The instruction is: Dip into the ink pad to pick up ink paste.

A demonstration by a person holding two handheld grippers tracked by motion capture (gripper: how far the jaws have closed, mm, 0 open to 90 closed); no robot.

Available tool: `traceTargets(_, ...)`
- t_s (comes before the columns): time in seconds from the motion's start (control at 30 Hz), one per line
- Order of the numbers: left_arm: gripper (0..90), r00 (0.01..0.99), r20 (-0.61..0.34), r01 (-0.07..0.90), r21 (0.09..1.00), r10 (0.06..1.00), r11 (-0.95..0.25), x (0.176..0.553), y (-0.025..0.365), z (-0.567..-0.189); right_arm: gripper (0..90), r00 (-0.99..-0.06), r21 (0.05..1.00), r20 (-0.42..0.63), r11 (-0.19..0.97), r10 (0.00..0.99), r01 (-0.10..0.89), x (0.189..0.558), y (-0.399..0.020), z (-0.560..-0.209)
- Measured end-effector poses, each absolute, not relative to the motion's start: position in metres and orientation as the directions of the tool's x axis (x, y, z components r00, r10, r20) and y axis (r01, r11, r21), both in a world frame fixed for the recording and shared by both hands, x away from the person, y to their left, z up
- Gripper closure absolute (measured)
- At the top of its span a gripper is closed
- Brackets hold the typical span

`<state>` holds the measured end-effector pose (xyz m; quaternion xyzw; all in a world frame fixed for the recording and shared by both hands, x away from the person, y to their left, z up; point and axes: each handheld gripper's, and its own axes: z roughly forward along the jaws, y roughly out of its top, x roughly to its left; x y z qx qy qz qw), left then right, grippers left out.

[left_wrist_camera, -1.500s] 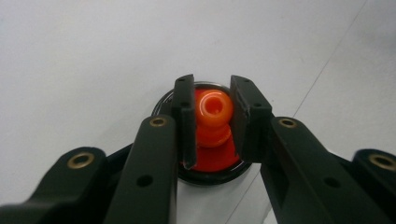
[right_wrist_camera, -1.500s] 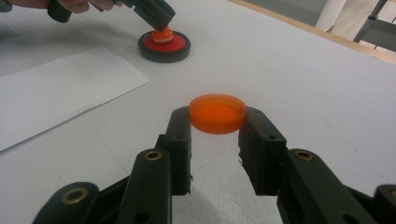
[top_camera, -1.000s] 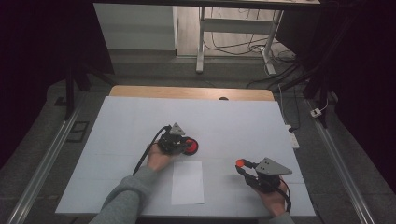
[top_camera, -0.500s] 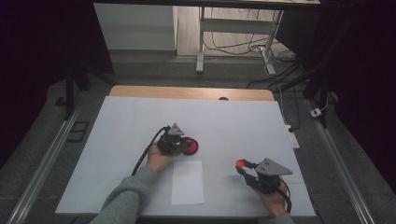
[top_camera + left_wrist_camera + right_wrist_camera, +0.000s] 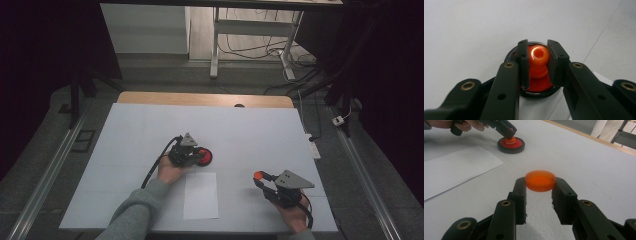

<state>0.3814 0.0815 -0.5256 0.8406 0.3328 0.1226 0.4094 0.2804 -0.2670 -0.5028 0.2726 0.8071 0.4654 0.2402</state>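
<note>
glossy orange plastic knob [image 5: 538, 60], matt white paper [image 5: 200, 195]

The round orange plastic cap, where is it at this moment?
The round orange plastic cap is clamped between the right gripper jaws, at the high view's lower right, right of the white paper sheet.

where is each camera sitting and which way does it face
High view: fixed above the person's side, looking forward and down on the white table; both forearms and the left gripper and right gripper show.
Left gripper view: rides the left gripper, looking along its black jaws at the orange knob they clamp, on a red black-rimmed round base.
Right gripper view: rides the right gripper, looking along its jaws at the orange round cap they hold.
Shared: the right gripper view and high view both show the white paper sheet.
</note>
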Motion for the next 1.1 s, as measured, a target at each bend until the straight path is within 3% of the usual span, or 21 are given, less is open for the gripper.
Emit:
traceTargets(0.53, 72.8, 0.754, -0.06, 0.447, 0.777, 0.654, -0.444, 0.381, 0.082, -0.525, 65.2, -0.739, 0.885, -0.131, 0.414, 0.661, 0.213, 0.28, -0.267, -0.502)
traceTargets(0.83, 72.8, 0.749, -0.144, 0.423, 0.855, 0.647, -0.299, 0.375, 0.096, -0.489, 65.1, -0.736, 0.886, -0.132, 0.412, 0.664, 0.214, 0.281, -0.268, -0.502)
traceTargets(1.1, 72.7, 0.742, -0.147, 0.442, 0.84, 0.654, -0.313, 0.38, 0.093, -0.497, 65.1, -0.739, 0.886, -0.131, 0.413, 0.661, 0.212, 0.281, -0.267, -0.502)
